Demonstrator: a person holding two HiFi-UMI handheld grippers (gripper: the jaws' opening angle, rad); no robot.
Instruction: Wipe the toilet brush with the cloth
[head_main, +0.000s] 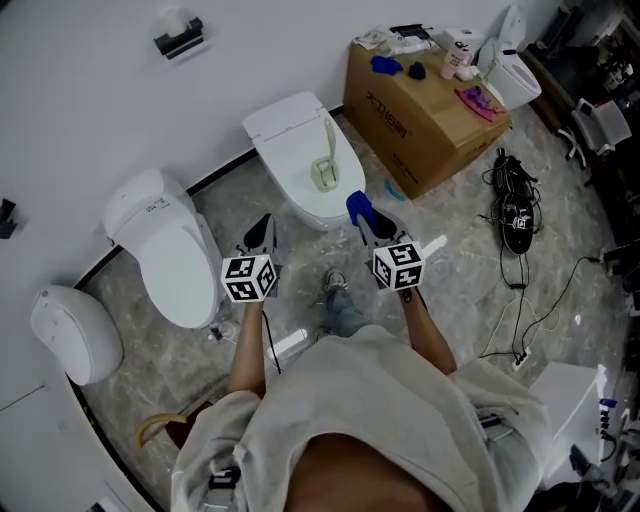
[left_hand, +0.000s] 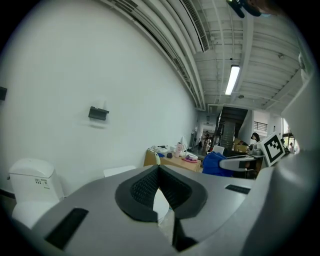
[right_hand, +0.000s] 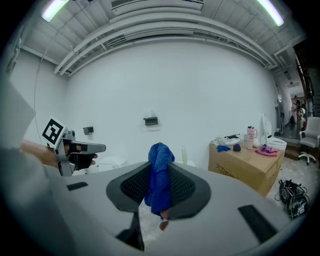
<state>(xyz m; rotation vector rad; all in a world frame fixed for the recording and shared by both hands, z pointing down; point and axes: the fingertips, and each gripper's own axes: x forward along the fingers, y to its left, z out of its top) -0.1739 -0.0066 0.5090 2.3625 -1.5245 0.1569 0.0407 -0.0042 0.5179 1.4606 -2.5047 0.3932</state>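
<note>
Head view is showing the right gripper (head_main: 365, 220) clamping a blue, nubbly knitted cloth (right_hand: 159, 172) between its ribbed black pads, the fabric bunching up above them in a soft lump. The left gripper (left_hand: 159, 170) is holding its jaws together at the tips with nothing between them. Each gripper is carrying a cube with black-and-white square markers. The cream plastic toilet brush (head_main: 324, 165), long-handled with a broader end, is lying on the closed lid of the smooth white ceramic toilet (head_main: 290, 135) at 12 o'clock from the grippers, apart from both. A second rounded white toilet (head_main: 165, 250) is standing at 9 o'clock; a small grey mark on its lid is too small to read. A brown cardboard box (head_main: 425, 125) is sitting at 1 o'clock, with dark print on its side that cannot be read, and small blue, pink and purple items are lying on its top. A tangle of black cables (head_main: 514, 215) is lying on the grey marbled floor (head_main: 470, 250) at 3 o'clock. A black bracket (head_main: 178, 38) is hanging on the plain white wall at 11 o'clock. The person's pale sleeves and forearms are filling the lower part of the view.
</note>
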